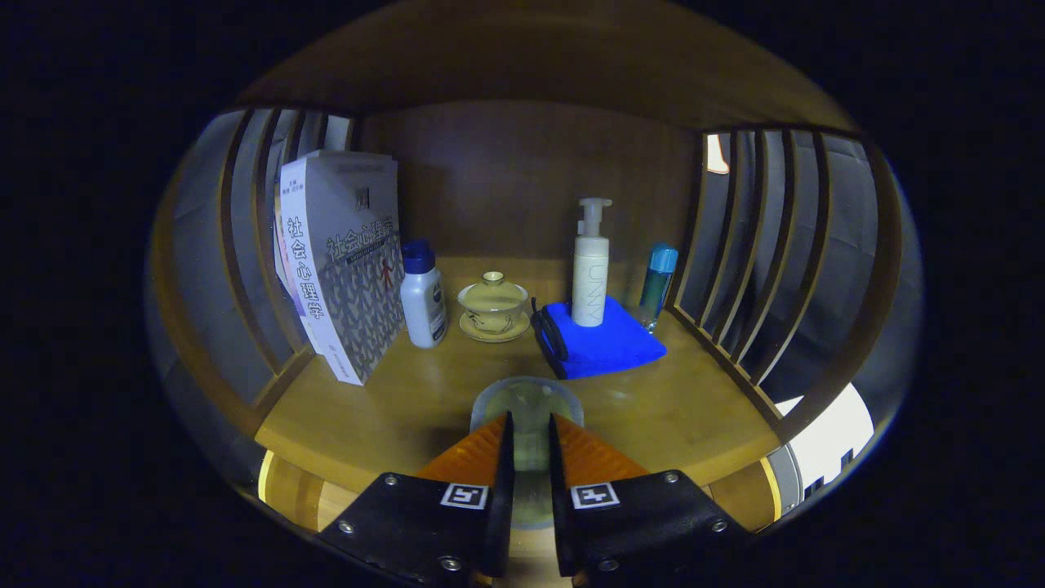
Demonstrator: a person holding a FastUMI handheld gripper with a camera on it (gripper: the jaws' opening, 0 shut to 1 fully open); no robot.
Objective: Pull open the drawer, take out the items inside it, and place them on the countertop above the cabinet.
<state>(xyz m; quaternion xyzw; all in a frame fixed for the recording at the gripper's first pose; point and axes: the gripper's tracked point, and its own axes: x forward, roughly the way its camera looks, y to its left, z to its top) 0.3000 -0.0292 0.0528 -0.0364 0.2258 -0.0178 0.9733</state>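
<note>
My gripper [531, 420] is shut on a clear glass cup [526, 396]; its wall sits in the narrow gap between the two fingers. The cup's round rim pokes out just past the fingertips, over the front part of the wooden countertop [408, 408]. Whether the cup touches the wood I cannot tell. Its lower part runs back between the fingers and is partly hidden.
Beyond the fingers stand a leaning book [343, 261], a white bottle with a blue cap [423, 298], a lidded tea bowl on a saucer [493, 306], a white pump bottle [590, 269] on a folded blue cloth [608, 343], and a small blue bottle [657, 282]. Slatted wooden sides [759, 245] close both ends.
</note>
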